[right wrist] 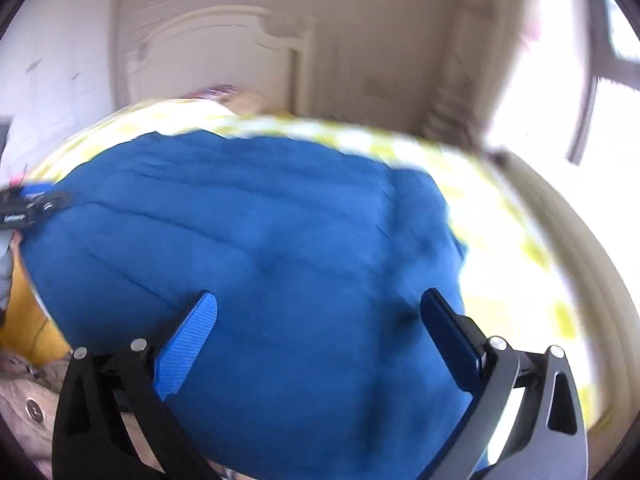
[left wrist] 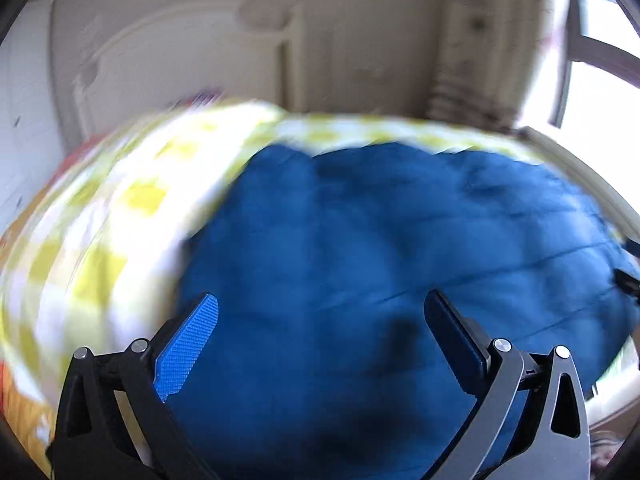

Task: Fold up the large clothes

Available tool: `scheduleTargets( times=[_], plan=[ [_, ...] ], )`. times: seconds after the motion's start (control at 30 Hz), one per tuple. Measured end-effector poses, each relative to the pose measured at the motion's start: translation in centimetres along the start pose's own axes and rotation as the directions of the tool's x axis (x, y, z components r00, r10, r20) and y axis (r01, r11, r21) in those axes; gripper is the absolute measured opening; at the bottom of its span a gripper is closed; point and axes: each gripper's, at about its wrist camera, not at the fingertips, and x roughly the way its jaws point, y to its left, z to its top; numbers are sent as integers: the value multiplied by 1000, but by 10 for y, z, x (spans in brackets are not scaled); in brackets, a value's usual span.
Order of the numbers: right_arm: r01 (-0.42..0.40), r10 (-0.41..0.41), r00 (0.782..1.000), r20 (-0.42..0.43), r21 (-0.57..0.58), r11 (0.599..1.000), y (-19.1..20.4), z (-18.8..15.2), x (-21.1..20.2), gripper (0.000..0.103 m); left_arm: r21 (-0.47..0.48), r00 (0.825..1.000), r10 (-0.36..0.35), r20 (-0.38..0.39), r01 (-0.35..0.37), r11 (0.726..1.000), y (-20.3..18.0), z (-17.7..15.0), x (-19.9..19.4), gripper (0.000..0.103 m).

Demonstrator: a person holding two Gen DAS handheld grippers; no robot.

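A large blue garment (left wrist: pixel 380 240) lies spread on a bed with a yellow-and-white checked cover (left wrist: pixel 120 208). My left gripper (left wrist: pixel 320 312) is open above the garment's near part, nothing between its blue pads. In the right wrist view the same blue garment (right wrist: pixel 260 240) fills the middle, on the checked cover (right wrist: pixel 512 248). My right gripper (right wrist: pixel 318 308) is open above it and holds nothing. The left gripper's tip (right wrist: pixel 28 208) shows at the far left edge of that view, at the garment's left side. Both views are blurred.
A cream headboard (right wrist: pixel 216 48) and wall stand behind the bed. A bright window (right wrist: pixel 600 140) and a curtain (right wrist: pixel 460 92) are at the right. Orange cloth (right wrist: pixel 28 320) and a beige buttoned garment (right wrist: pixel 28 408) lie at the lower left of the right wrist view.
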Motion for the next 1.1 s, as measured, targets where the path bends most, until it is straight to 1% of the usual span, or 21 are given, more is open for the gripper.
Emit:
scheduleTargets(
  times=[0.03,0.07,0.1,0.2,0.3,0.37,0.4,0.47,0.53,0.57,0.63,0.73,0.77,0.8,0.83,0.87,0.9,0.93,1.0,1.03,1.1],
  plan=[
    [-77,77,997,10,84,993,-19,-10,5,100,-10,1000,-18,-15,18,1000,10,-6,6,99],
    [-132,129,991,27,138,982,-30,-17,8,101,-17,999,-35,-6,35,999,13,-9,5,99],
    [-148,143,989,44,152,977,-32,-21,10,101,-20,999,-33,-3,33,999,14,-11,5,99],
    [-113,109,993,38,128,985,-26,-20,12,101,-1,1000,5,-9,-5,1000,7,-11,7,99],
    [-123,122,992,19,137,983,-27,-18,11,101,-1,1000,-3,-16,3,1000,8,-11,9,99],
    [-100,102,995,4,216,971,-31,-13,-1,101,-22,999,-15,-39,14,1000,12,-8,8,99],
    [-92,92,996,12,232,968,-32,-10,-6,100,-49,999,-1,-39,-1,999,16,-4,1,99],
    [-99,89,994,60,185,978,-22,4,-22,100,-55,999,-41,17,42,998,12,4,-16,99],
    [-74,65,994,84,105,992,-1,19,-27,100,3,994,-80,71,80,997,-8,16,-27,99],
    [-91,85,993,84,77,993,11,23,-24,100,40,993,-91,76,88,995,-22,23,-25,99],
    [-124,122,991,61,29,992,33,27,-11,100,97,992,-110,61,103,990,-45,30,-14,99],
    [-129,128,992,-21,-115,985,77,20,24,101,182,995,-97,-2,95,979,-78,31,23,99],
    [-98,105,994,27,-182,978,84,14,27,101,191,995,-97,-20,99,977,-81,29,35,99],
    [-111,122,992,45,-200,973,81,11,28,101,179,993,-120,2,118,977,-77,28,39,99],
    [-149,155,987,28,-165,975,67,12,27,100,159,990,-141,-11,141,977,-72,29,40,99],
    [-138,143,989,28,-138,981,56,13,24,100,147,988,-154,-27,156,977,-68,28,40,99],
    [-92,97,995,36,-109,990,42,14,19,100,155,987,-157,-28,159,975,-67,27,39,99],
    [-13,16,998,58,-58,998,18,12,10,100,165,987,-161,-25,163,973,-66,25,40,99],
    [75,-80,994,69,76,994,-26,4,-4,100,170,987,-162,-16,162,972,-66,22,40,99],
    [76,-87,994,72,147,986,-46,-2,-10,100,175,988,-153,-13,153,973,-68,21,40,99],
    [-18,-28,993,113,384,923,-100,-32,-31,99,183,990,-142,-13,142,973,-69,18,40,99]
  ],
)
